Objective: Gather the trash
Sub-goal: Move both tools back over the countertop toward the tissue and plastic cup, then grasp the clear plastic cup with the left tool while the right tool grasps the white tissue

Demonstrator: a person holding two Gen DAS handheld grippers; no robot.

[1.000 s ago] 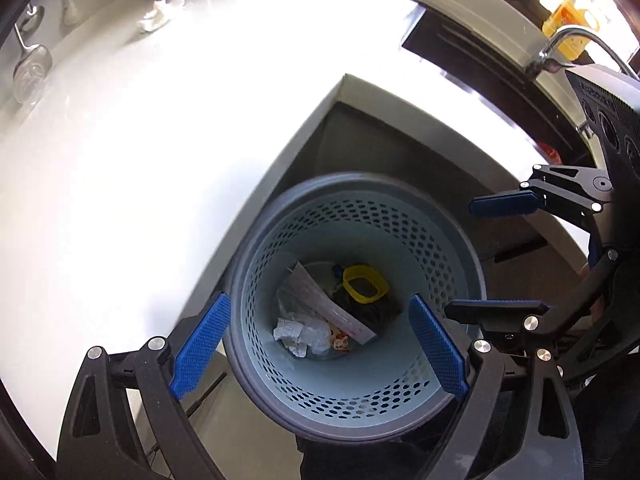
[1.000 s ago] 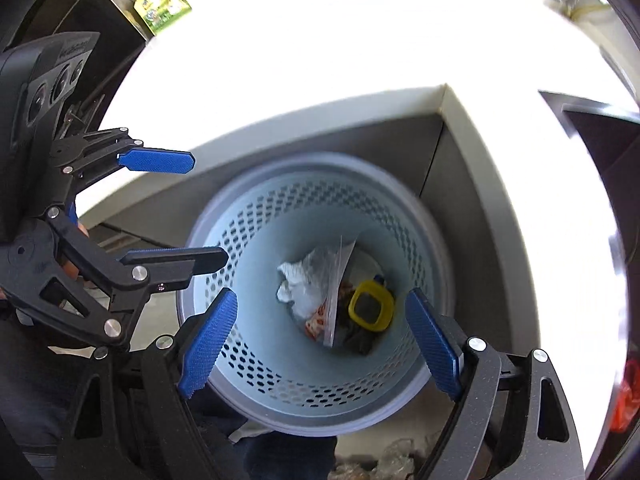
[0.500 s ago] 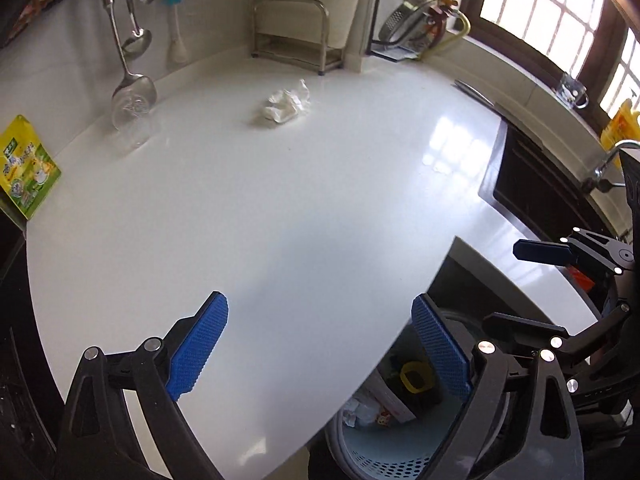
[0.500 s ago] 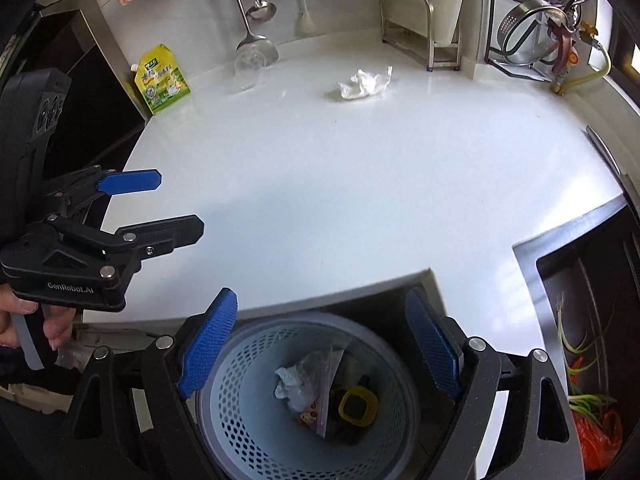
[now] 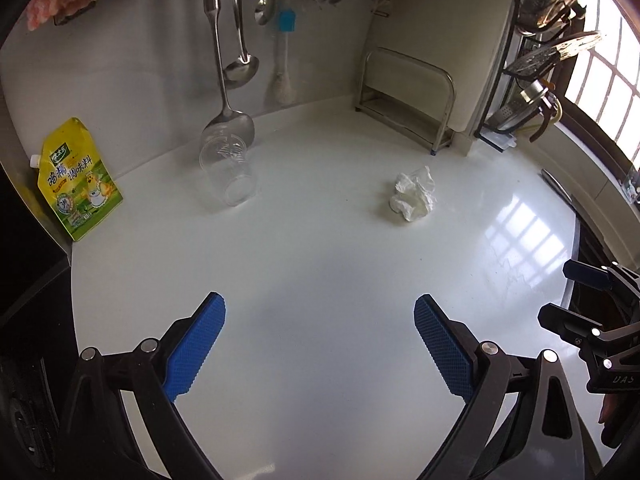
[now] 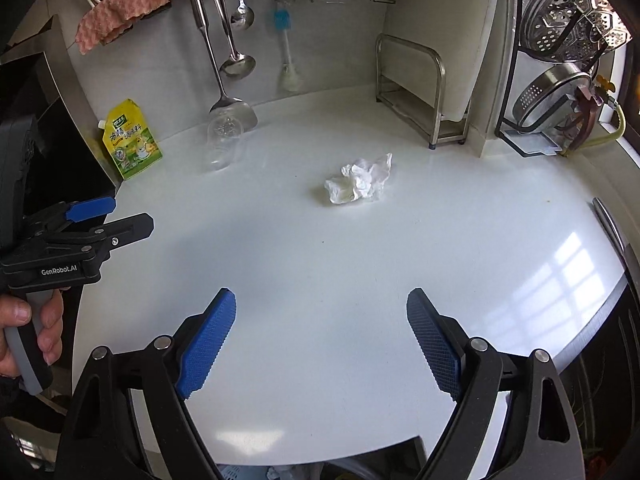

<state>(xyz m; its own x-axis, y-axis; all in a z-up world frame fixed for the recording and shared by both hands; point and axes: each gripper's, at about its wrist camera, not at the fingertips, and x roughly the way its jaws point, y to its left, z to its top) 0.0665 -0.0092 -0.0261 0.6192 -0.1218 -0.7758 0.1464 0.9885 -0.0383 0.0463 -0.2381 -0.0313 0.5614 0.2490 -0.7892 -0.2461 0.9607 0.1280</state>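
Both grippers hang above the near part of the white counter [image 5: 320, 280] with nothing between their fingers: the left gripper [image 5: 319, 344] has its blue pads spread wide, and the right gripper [image 6: 321, 340] is spread likewise. The tissue [image 5: 414, 199], crumpled, lies on the counter well ahead of both, toward the back, in front of the steel rack [image 5: 408, 96] and to the right of a clear cup [image 5: 227, 174] lying on its side. A yellow pouch [image 5: 78, 182] leans at the far left, ladles [image 5: 236, 32] hang on the wall, and a strip of the bin [image 6: 280, 472] shows below the counter edge in the right wrist view.
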